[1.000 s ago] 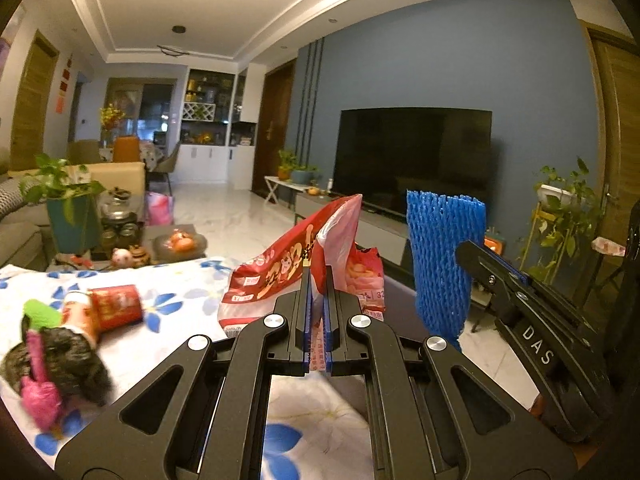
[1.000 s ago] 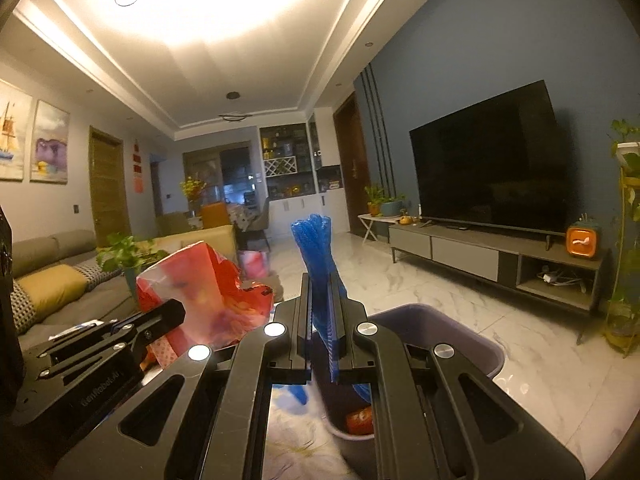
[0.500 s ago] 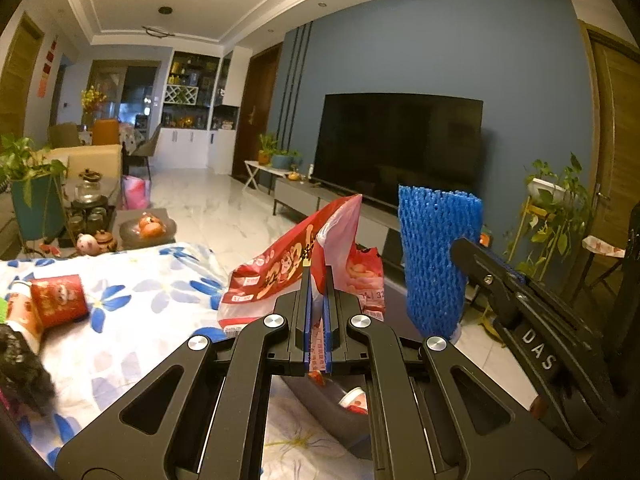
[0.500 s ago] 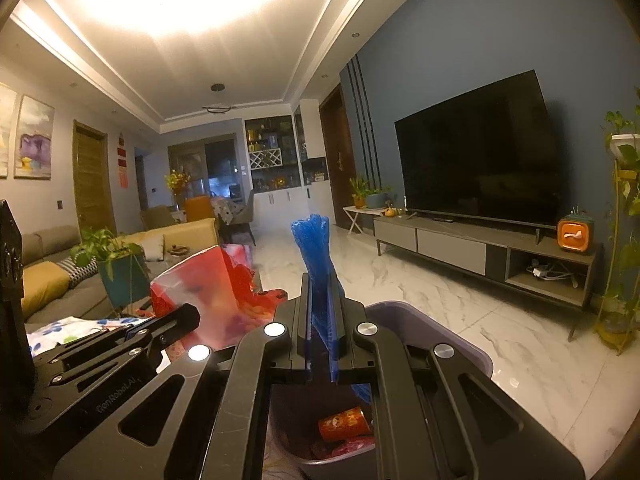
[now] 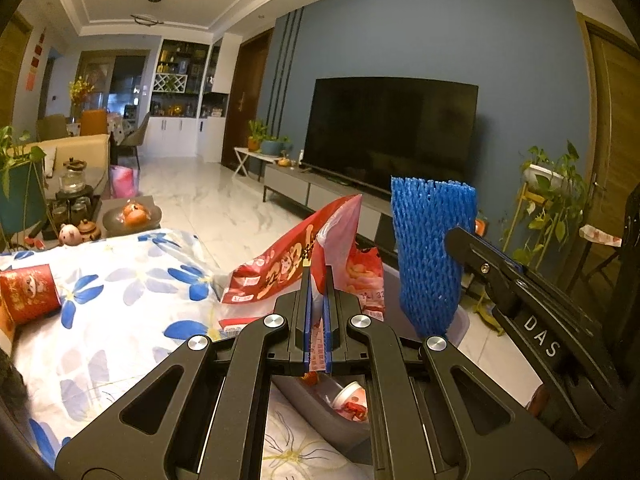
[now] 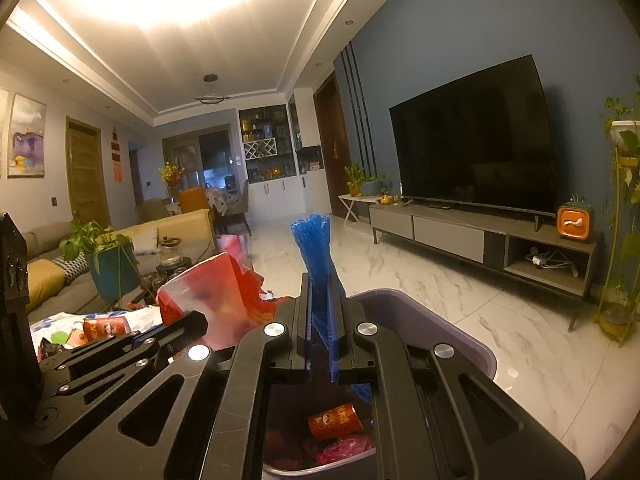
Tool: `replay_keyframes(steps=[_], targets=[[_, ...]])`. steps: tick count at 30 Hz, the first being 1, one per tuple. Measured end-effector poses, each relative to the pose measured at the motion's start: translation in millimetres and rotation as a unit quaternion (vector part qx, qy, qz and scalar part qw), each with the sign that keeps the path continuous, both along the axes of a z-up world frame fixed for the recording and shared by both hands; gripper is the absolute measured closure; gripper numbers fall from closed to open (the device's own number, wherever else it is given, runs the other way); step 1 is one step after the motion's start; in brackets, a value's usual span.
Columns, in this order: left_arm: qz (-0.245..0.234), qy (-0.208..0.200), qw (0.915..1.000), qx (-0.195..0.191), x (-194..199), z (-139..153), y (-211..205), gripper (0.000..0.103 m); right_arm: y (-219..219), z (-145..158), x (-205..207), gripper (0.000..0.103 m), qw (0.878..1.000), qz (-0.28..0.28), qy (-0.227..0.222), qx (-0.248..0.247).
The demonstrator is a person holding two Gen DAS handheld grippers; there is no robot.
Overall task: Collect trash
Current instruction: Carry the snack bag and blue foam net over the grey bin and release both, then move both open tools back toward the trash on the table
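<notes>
Right wrist: bin (image 6: 460, 332) now nearer

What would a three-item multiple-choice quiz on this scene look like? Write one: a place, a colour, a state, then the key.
1. Where is the red paper cup that is not yet binned?
A. on the flowered tablecloth
B. on the TV stand
C. on the floor

2. What colour is the foam net sleeve?
A. green
B. blue
C. white

3. How is the left claw?
A. wide open
B. shut on nothing
C. shut on the red snack bag

Key: 1 A, it lies on its side on the cloth at the left edge. 2 B, the mesh held by the right claw is blue in both views. 3 C, the bag is pinched between the closed fingers.
</notes>
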State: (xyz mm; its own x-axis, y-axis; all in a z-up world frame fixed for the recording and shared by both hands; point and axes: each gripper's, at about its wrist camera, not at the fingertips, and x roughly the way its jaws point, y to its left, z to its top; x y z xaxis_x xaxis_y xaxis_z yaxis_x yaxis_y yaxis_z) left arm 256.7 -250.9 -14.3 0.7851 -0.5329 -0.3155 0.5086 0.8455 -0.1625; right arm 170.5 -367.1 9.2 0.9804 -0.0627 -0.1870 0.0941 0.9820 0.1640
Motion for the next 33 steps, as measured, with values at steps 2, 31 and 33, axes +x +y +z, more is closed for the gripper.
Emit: replay_keyframes(steps=[2, 31, 33], targets=[[-0.003, 0.002, 1.0000, 0.003, 1, -3, -3, 0.099, -4, -1, 3, 0.096, 1.000, 0.002, 0.001, 0.002], [-0.012, 0.018, 0.9996, -0.019, 8, -15, 3, 0.036, -17, -10, 7, 0.059, 0.999, -0.022, 0.002, 0.024], [0.000, 0.013, 0.9997, -0.019, 4, -12, 9, 0.032, -14, -9, 2, 0.057, 0.999, -0.028, -0.001, 0.018]])
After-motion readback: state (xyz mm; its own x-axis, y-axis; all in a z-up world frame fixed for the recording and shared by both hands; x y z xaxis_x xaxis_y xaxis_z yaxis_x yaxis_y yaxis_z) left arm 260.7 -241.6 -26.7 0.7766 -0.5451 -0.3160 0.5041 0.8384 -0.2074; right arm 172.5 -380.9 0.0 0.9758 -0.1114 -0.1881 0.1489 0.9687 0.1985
